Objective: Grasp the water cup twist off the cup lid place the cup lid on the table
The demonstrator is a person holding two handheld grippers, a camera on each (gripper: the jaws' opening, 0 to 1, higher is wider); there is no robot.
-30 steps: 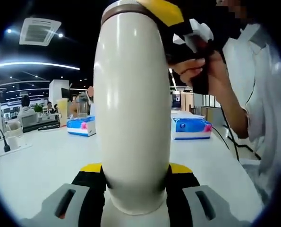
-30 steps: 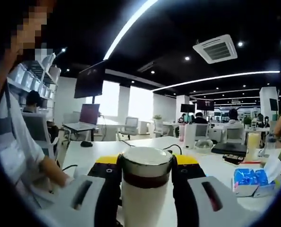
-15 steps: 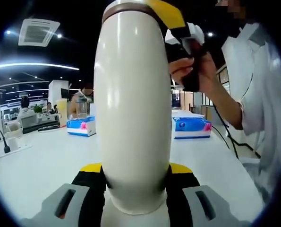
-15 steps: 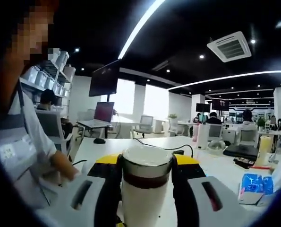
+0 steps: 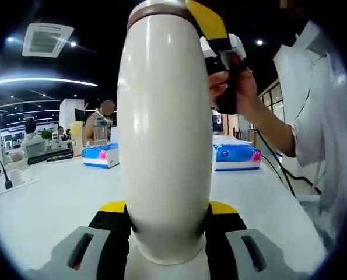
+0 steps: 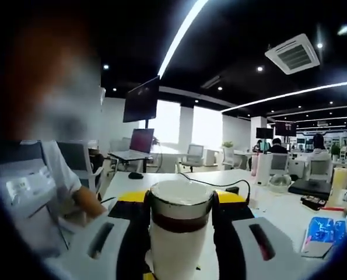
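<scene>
A tall cream-white water cup [image 5: 164, 134] stands upright between my left gripper's jaws; my left gripper [image 5: 167, 207] is shut on its lower body just above the white table [image 5: 51, 201]. At the cup's top, the right gripper [image 5: 211, 26] comes in with a yellow-tipped jaw against the brown-rimmed lid, a person's hand [image 5: 231, 87] holding it. In the right gripper view the cup lid [image 6: 181, 204], cream on top with a silver rim and dark band, sits on the cup, and my right gripper [image 6: 181, 199] is shut on it.
Two blue tissue boxes [image 5: 236, 157] [image 5: 101, 156] lie on the table behind the cup. The person's white sleeve and body [image 5: 325, 128] are at the right. Another tissue box [image 6: 323, 236] is at the right gripper view's right edge; office desks and chairs stand beyond.
The right gripper's view has swung left across the room while the lid stays between its jaws. In the left gripper view the hand and yellow jaw have turned slightly around the cup top.
</scene>
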